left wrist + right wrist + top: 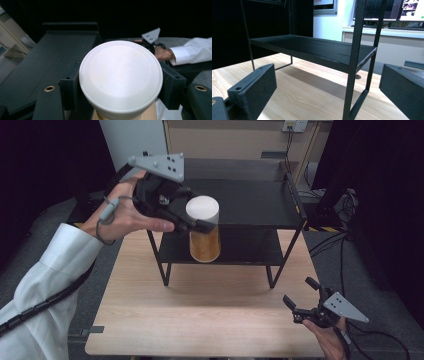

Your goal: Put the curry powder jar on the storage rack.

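Jar (203, 227), amber-sided with a white lid (121, 76), hangs in the air in front of the black shelf (240, 202), roughly level with the gap between the two tiers. The left gripper (199, 224) holds it from the side, its jaws closed on the jar just under the lid; from the left gripper view the lid sits squarely between the two black jaw blocks, with faint raised lettering on top that is too soft to read. The left hand (125, 212) is raised above the table (210, 320), a white sleeve (45, 280) running back toward the bottom left corner.

The shelf stands at the far half of the wooden table, its two dark boards bare as far as can be seen.

Down at the near right corner, well apart from the jar, the right gripper (300, 305) rests low by the table edge in the right hand (327, 335). Its jaws stand wide apart with nothing between them, pointing toward the shelf's right leg (353, 65).
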